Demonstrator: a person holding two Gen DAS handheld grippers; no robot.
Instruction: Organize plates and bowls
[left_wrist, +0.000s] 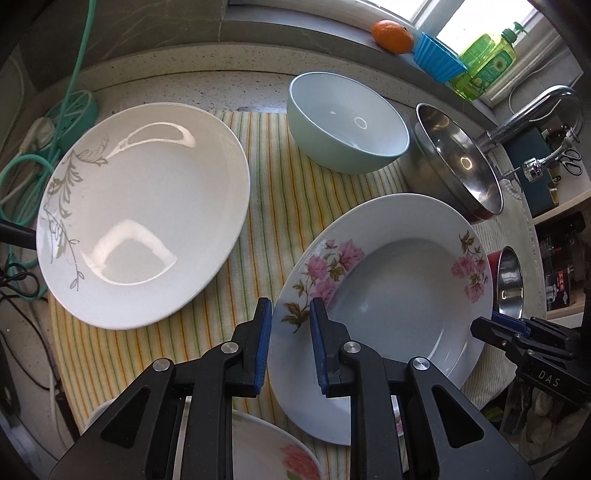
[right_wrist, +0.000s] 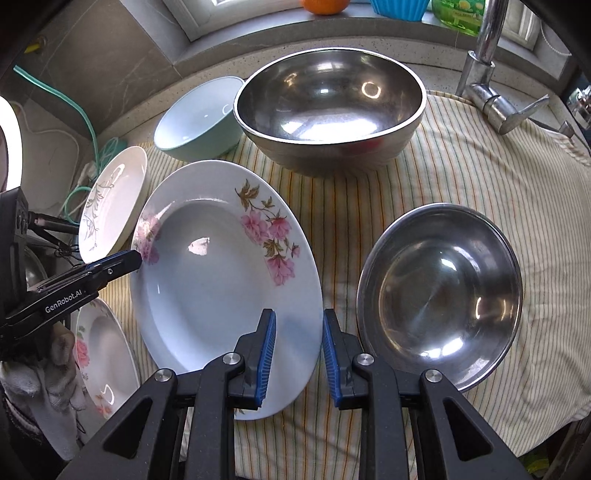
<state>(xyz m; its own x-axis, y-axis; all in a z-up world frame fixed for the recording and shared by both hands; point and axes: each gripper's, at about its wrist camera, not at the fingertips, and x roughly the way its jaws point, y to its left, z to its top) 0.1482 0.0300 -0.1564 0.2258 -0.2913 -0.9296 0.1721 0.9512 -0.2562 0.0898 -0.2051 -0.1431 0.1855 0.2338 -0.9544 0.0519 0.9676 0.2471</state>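
A pale blue deep plate with pink flowers (left_wrist: 399, 295) (right_wrist: 221, 295) is held over the striped cloth by both grippers at opposite rims. My left gripper (left_wrist: 291, 325) is shut on its near-left rim and shows in the right wrist view as the left gripper (right_wrist: 122, 262). My right gripper (right_wrist: 299, 332) is shut on the plate's near-right rim, and its tips appear in the left wrist view as the right gripper (left_wrist: 509, 325). A white plate with a grey leaf pattern (left_wrist: 147, 206) lies to the left. A mint bowl (left_wrist: 347, 122), a large steel bowl (right_wrist: 328, 107) and a small steel bowl (right_wrist: 439, 291) stand around it.
A second flowered plate (right_wrist: 103, 354) lies low at the near left. The striped cloth (right_wrist: 480, 177) covers the counter. A faucet (right_wrist: 484, 77) rises at the back right. An orange (left_wrist: 392, 36), a blue cup (left_wrist: 437, 59) and a soap bottle (left_wrist: 484, 62) sit on the sill. A green power strip with cables (left_wrist: 70, 114) lies far left.
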